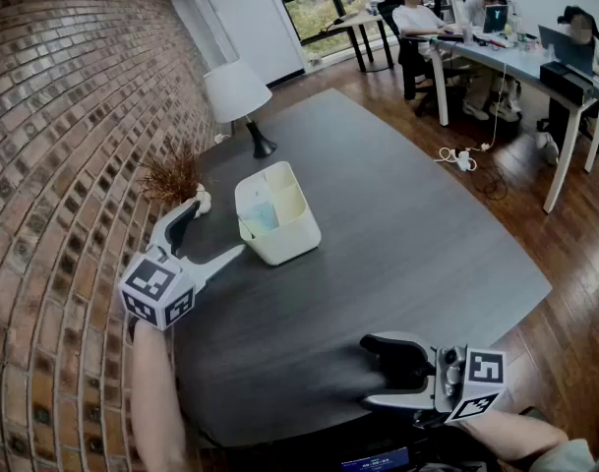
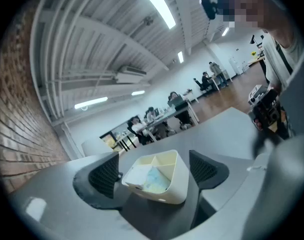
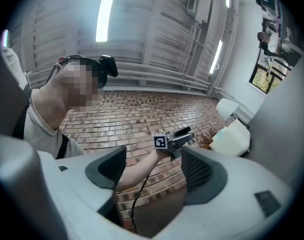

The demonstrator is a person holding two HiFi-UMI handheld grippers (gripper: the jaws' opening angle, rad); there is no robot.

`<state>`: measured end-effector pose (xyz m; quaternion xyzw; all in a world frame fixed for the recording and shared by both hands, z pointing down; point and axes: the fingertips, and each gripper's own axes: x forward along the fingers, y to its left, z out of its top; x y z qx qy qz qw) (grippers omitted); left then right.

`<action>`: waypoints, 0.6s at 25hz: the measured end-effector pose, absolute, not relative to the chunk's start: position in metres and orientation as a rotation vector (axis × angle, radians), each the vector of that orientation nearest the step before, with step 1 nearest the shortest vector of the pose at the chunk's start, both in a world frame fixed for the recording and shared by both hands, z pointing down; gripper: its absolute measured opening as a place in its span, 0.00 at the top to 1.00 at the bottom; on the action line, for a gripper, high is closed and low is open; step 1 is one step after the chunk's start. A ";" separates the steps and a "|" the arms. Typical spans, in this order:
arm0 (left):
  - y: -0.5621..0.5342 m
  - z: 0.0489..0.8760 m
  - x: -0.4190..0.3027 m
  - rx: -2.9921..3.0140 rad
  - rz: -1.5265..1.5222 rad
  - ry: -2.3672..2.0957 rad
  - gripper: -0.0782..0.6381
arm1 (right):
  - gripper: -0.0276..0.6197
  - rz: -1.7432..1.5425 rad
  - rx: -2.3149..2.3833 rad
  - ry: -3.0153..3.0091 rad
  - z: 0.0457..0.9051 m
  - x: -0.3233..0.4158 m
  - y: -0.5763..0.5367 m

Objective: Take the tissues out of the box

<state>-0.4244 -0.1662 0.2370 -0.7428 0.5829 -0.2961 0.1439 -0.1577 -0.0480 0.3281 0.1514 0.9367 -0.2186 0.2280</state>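
Note:
A cream box (image 1: 289, 226) with compartments stands on the dark table (image 1: 397, 234), left of its middle. A pale blue tissue pack (image 1: 263, 216) lies in the compartment nearest the left gripper. My left gripper (image 1: 209, 236) is open just left of the box, its lower finger close to the box corner. In the left gripper view the box (image 2: 177, 186) and tissues (image 2: 152, 177) sit right ahead between the spread pads (image 2: 106, 174). My right gripper (image 1: 383, 372) is open and empty at the table's near edge, far from the box (image 3: 231, 138).
A white lamp (image 1: 238, 91) and a dried plant (image 1: 173, 177) stand behind the box by the brick wall (image 1: 53, 165). People sit at desks (image 1: 520, 62) at the back right. A cable and plug (image 1: 458, 157) lie on the wooden floor.

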 end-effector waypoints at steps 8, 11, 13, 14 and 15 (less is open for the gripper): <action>-0.272 0.312 -0.476 -2.207 -1.598 1.408 0.26 | 0.41 -0.633 0.448 2.564 0.313 -0.153 -0.040; -0.289 0.345 -0.484 -2.205 -1.845 1.318 0.20 | 0.41 -0.642 0.455 2.561 0.312 -0.151 -0.040; -0.295 0.361 -0.484 -2.240 -1.952 1.287 0.19 | 0.41 -0.646 0.453 2.553 0.311 -0.148 -0.044; -0.297 0.368 -0.484 -2.243 -2.004 1.267 0.15 | 0.41 -0.651 0.445 2.549 0.312 -0.147 -0.048; -0.299 0.374 -0.485 -2.242 -2.046 1.252 0.15 | 0.41 -0.655 0.435 2.546 0.313 -0.146 -0.051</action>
